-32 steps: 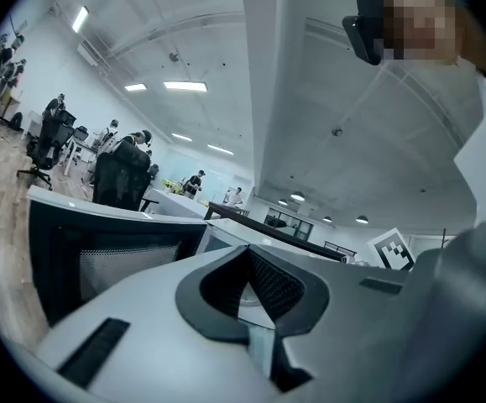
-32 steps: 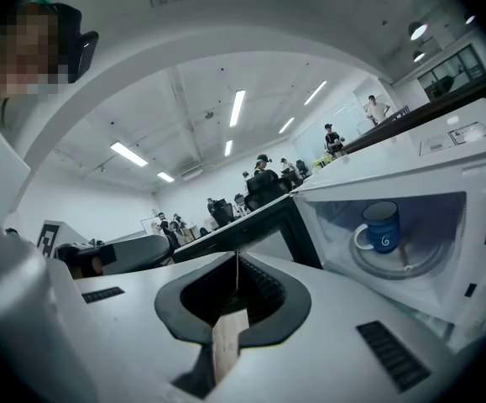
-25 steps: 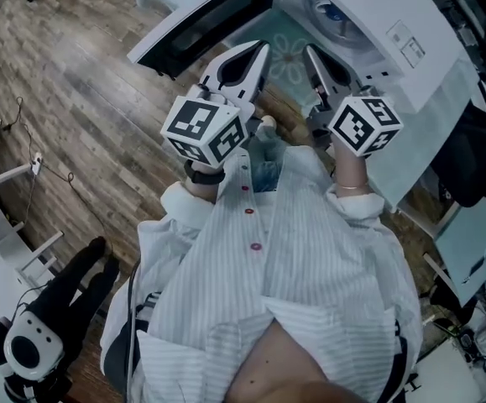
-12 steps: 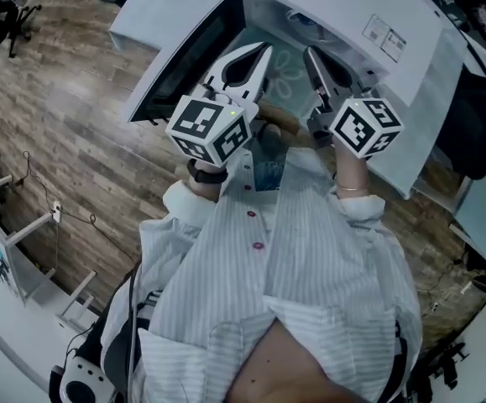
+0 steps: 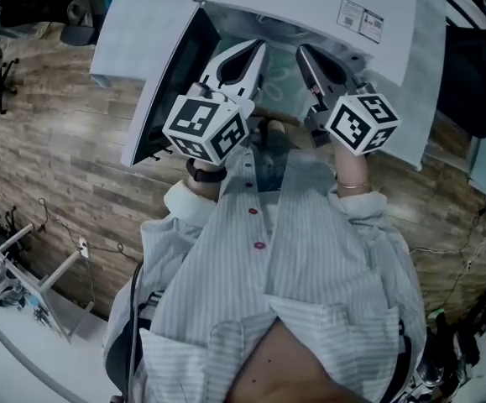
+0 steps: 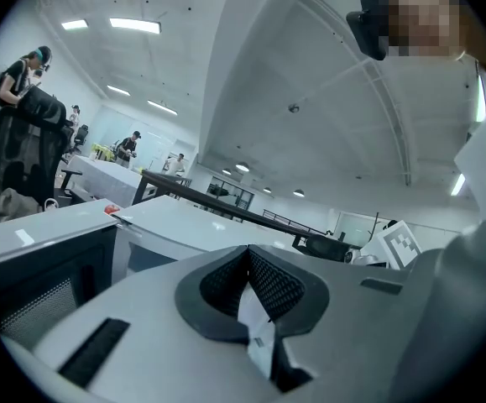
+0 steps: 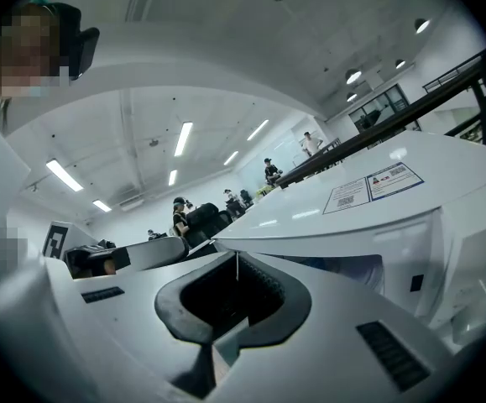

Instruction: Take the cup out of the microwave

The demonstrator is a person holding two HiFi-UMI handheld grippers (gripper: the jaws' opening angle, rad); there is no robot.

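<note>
- Both sets of jaws are pressed together with nothing in them. The left gripper point(image 5: 258, 50) and right gripper point(image 5: 303, 53) sit side by side at the front edge of the open microwave point(image 5: 310, 2). If they go in like that, I'd guess they just poke the cup and tip it or shove it to the back.
- The cup barely shows. From the head view the microwave's top covers the back of the cavity floor point(image 5: 280, 82). The only hint is a bluish bit point(image 7: 326, 271) inside the opening in the right gripper view, probably the cup. Reaching half blind could mean a bad grab.
- The door point(image 5: 171, 82) hangs open just beside the left gripper, so a sideways nudge could swing it.
- The grippers are close together, so they could knock each other in that opening.
- Lifting too high inside probably clips the cavity ceiling and spills.
</note>
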